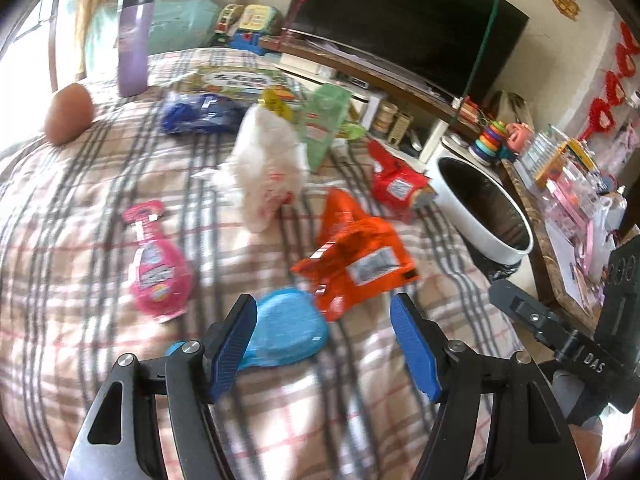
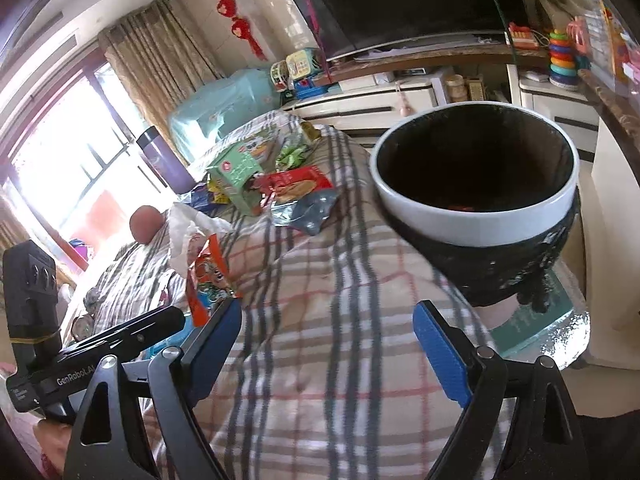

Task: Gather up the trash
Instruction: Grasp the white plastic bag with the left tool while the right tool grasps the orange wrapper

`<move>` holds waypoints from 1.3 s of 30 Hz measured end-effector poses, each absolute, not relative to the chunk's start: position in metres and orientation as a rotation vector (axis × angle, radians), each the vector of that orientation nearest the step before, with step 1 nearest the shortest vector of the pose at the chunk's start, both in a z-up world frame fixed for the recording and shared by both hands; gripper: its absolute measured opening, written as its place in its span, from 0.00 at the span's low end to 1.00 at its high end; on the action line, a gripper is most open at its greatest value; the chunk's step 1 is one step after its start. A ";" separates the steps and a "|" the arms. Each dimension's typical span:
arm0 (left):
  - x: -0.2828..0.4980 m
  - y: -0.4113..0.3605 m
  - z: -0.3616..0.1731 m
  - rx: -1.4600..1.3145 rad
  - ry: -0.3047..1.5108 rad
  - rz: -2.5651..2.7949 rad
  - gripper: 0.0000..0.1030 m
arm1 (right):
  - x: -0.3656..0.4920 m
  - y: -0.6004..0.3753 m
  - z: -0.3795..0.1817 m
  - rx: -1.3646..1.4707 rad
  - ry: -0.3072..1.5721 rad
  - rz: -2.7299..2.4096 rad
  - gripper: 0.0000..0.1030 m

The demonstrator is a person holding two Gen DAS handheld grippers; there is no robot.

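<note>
Trash lies scattered on a plaid bedspread (image 1: 80, 216). In the left wrist view my left gripper (image 1: 324, 340) is open and empty, just above a blue wrapper (image 1: 288, 328) and close to an orange snack bag (image 1: 356, 256). A pink wrapper (image 1: 158, 264), a white plastic bag (image 1: 268, 160), a red packet (image 1: 396, 184), a green carton (image 1: 324, 124) and a blue bag (image 1: 200, 114) lie farther off. The white trash bin (image 1: 480, 208) with a black liner stands at the bed's right edge. My right gripper (image 2: 328, 340) is open and empty above the bedspread, in front of the bin (image 2: 476, 216).
A purple tumbler (image 1: 134, 40) and a brown egg-shaped object (image 1: 68, 112) stand at the bed's far left. A TV (image 1: 404, 20) on a low cabinet and shelves with toys (image 1: 496, 136) are behind. A cluttered counter (image 1: 568, 208) is on the right.
</note>
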State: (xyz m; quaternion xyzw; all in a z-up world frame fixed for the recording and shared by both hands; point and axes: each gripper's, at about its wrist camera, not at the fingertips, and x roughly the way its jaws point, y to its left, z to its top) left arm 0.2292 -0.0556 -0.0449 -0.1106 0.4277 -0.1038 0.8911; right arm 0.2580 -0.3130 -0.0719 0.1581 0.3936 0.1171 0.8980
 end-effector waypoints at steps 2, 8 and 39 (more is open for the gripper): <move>0.228 -0.048 -0.045 -0.241 0.889 -0.193 0.67 | 0.257 -0.308 -0.072 0.330 0.800 0.261 0.87; 0.234 -0.029 -0.045 -0.265 0.904 -0.131 0.67 | 0.257 -0.286 -0.072 0.321 0.796 0.313 0.87; 0.340 -0.027 -0.077 -0.236 0.957 -0.152 0.16 | 0.304 -0.224 -0.094 0.272 0.897 0.440 0.18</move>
